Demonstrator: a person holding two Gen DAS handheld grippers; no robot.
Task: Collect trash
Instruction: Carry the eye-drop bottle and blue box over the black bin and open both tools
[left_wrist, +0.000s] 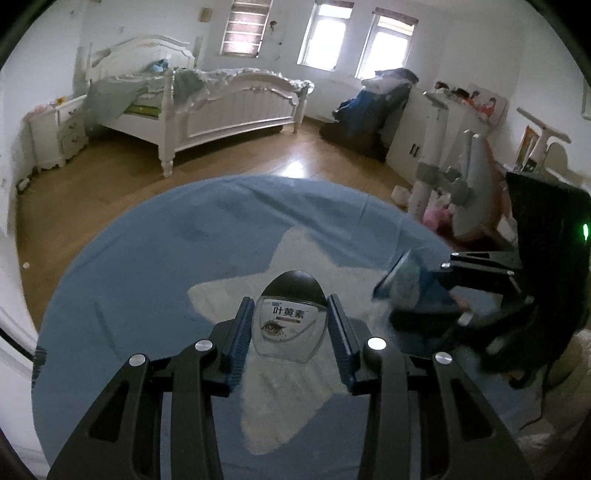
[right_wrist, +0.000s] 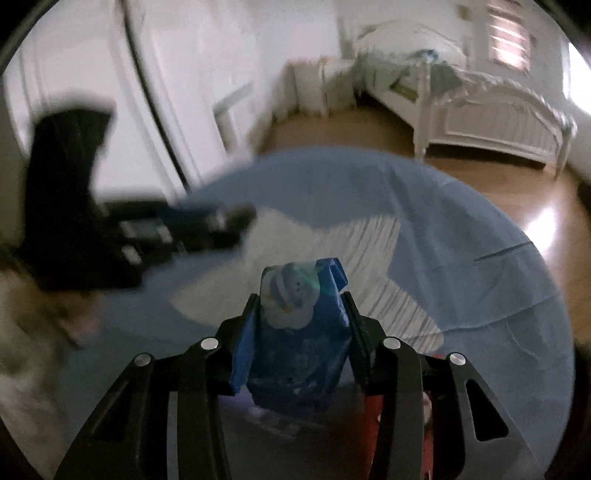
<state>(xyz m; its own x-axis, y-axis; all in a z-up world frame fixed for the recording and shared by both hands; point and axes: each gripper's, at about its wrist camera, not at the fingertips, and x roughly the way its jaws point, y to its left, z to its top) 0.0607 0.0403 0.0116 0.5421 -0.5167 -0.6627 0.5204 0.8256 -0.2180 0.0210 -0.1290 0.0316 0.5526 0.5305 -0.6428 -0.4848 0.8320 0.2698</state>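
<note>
My left gripper (left_wrist: 291, 308) is shut on a small clear bottle (left_wrist: 290, 325) with a black cap and an eye printed on its label, held above the round blue rug (left_wrist: 147, 266) with a white star. My right gripper (right_wrist: 300, 299) is shut on a blue snack wrapper (right_wrist: 301, 332) with a white cartoon figure on it. In the left wrist view the right gripper (left_wrist: 402, 291) shows at the right with the wrapper (left_wrist: 404, 282) in its jaws. The right wrist view has the left gripper (right_wrist: 236, 218) as a dark blur at the left.
A white bed (left_wrist: 221, 99) stands across the wooden floor (left_wrist: 110, 177). A white nightstand (left_wrist: 55, 133) sits left of it. A white exercise bike (left_wrist: 461, 177) and white cabinet (left_wrist: 417, 140) are at the right. White doors (right_wrist: 166, 92) rise behind the rug. Something red (right_wrist: 373, 410) lies under the right gripper.
</note>
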